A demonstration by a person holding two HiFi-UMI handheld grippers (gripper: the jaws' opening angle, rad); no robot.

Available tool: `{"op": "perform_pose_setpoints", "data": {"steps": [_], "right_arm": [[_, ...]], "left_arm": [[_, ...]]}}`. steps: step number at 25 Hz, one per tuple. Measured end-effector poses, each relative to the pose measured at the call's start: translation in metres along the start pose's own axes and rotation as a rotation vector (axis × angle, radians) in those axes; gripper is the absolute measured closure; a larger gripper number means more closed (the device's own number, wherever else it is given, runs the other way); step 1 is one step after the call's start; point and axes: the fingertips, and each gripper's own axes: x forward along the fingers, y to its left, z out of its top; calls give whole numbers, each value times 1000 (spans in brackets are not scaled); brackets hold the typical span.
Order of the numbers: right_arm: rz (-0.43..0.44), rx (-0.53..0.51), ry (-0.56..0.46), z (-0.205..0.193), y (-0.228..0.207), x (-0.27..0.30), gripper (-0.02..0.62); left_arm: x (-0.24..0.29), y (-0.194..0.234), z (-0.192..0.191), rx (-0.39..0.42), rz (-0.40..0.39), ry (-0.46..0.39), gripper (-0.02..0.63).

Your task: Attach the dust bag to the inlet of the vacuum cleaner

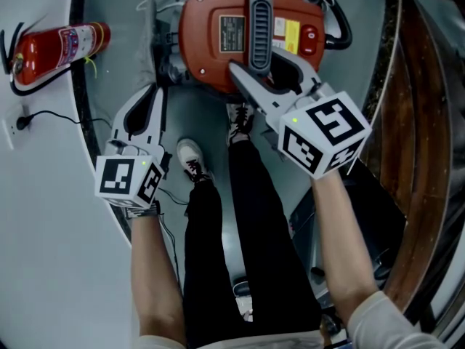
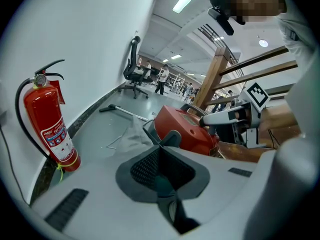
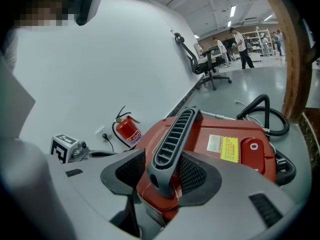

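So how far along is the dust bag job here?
Nothing looks attached: the pale dust bag lies on the floor against the red vacuum. In hand: right gripper clamps the grey handle; left gripper shut, empty. Left: fitting bag to inlet.

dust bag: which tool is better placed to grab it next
Probably left. The left tool is empty and points at the dust bag; the right tool grips the handle of the vacuum cleaner.

red cylindrical fire extinguisher [image 1: 62, 48]: upright, left-forward of left gripper [image 1: 154, 93] | black-plugged white wall socket [image 1: 10, 128]: left of it | brown wooden railing [image 1: 418, 122]: right of right gripper [image 1: 260, 71] | black swivel office chair [image 2: 134, 69]: far ahead
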Motion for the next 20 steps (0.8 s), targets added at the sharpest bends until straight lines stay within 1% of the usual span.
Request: {"op": "perform_pose_setpoints", "data": {"steps": [4, 8, 18, 20], "right_arm": [[2, 1, -2, 0, 0, 0, 390], [9, 1, -5, 0, 0, 0, 391], [13, 2, -7, 0, 0, 0, 391], [14, 2, -7, 0, 0, 0, 391]], "left_arm": [[0, -1, -1, 22, -26, -4, 586], [1, -2, 0, 23, -27, 16, 586], [2, -6, -1, 52, -47, 27, 586], [3, -6, -1, 57, -56, 18, 586]]}}
